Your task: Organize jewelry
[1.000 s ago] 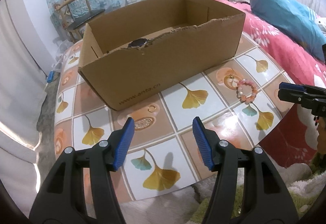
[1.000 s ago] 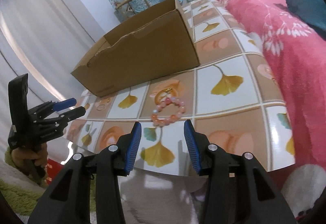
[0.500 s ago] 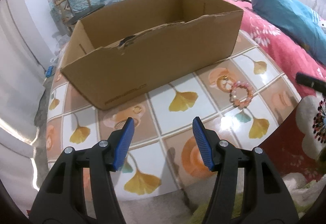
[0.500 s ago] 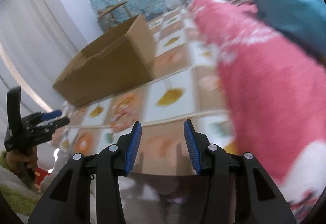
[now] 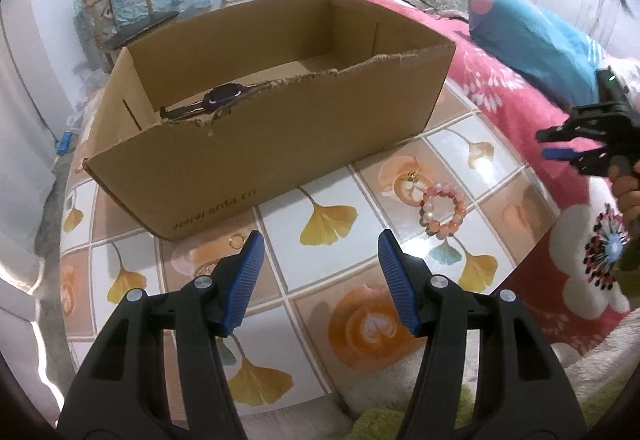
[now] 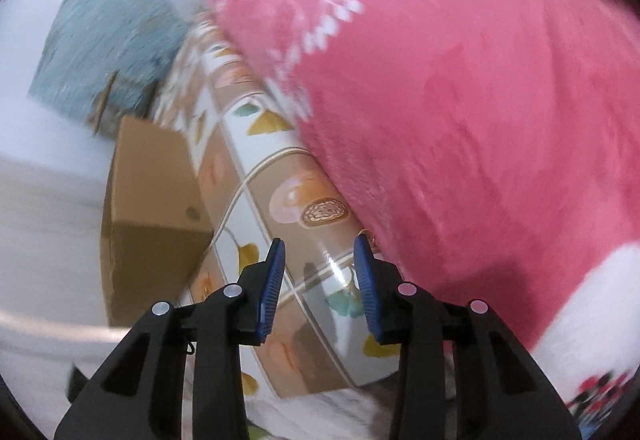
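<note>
In the left wrist view, the left tool [image 5: 319, 246] hangs over the tiled surface [image 5: 280, 280] with its blue pads apart and nothing between them. Ahead of it and to the right lies a pink bead bracelet [image 5: 442, 211], flat on the surface, with a small gold ring [image 5: 411, 178] just beyond it. Farther ahead stands an open cardboard box [image 5: 272, 136]; a dark watch [image 5: 222, 96] lies inside it near the torn front wall. At the far right a hand holds the right tool [image 5: 554, 144] over the pink blanket [image 5: 504, 88].

The right wrist view is blurred. The right tool [image 6: 319, 254] has its pads closing, a gap between them, nothing gripped. The blanket [image 6: 460, 100] fills the space ahead and right; the box [image 6: 152, 192] sits to the left.
</note>
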Tool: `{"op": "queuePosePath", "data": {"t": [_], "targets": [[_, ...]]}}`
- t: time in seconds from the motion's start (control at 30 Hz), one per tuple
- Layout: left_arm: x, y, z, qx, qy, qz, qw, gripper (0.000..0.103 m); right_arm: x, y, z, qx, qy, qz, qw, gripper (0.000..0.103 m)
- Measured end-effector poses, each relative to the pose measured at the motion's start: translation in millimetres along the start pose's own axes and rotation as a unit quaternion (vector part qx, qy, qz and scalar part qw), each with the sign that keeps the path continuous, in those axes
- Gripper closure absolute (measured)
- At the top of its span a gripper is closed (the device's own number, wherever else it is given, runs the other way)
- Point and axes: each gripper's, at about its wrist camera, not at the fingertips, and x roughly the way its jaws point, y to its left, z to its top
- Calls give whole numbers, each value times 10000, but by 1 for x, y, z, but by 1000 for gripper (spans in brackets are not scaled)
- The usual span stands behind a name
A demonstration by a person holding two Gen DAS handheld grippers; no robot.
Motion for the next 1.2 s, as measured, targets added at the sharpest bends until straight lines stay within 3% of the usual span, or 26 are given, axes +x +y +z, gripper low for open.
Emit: {"op": "queuePosePath", "data": {"t": [0.27, 0.33, 0.43, 0.5, 0.57, 0.63, 0.73, 0.83, 0.9, 1.0, 1.2], "targets": [[4, 20, 5, -22, -41, -365, 9993, 46, 14, -12, 0, 1322, -29, -252, 9909, 68], [6, 22, 5, 10, -66, -456, 9989, 46, 16, -6, -2, 1278, -23, -313, 9913, 68], [7, 25, 5, 36, -86, -460, 9989, 46, 8, 17, -6, 765, -312, -411, 9957, 68], [5, 29, 4, -47, -131, -454, 9989, 46, -1, 43, -16, -44, -536, -523, 9972, 68], [2, 33, 3, -108, -172, -392, 9990, 46, -8, 67, -33, -1014, -706, -760, 9894, 68], [-1, 34, 1, -136, -213, -343, 9991, 46, -15, 85, -56, -1919, -895, -1003, 9722, 68], [-8, 31, -3, -121, -268, -377, 9989, 46, -21, 85, -74, -2298, -926, -1054, 9631, 68], [-15, 25, -6, -59, -324, -397, 9987, 46, -29, 65, -69, -1961, -875, -811, 9733, 68], [-20, 19, -8, -16, -369, -429, 9984, 46, -33, 41, -51, -1303, -726, -516, 9875, 68], [-26, 12, -11, 51, -425, -446, 9981, 46, -23, 16, -23, -445, -293, -243, 9983, 68], [-36, 9, -15, -21, -565, -429, 9975, 46, 3, -1, -4, 712, 66, -361, 9968, 68]]}}
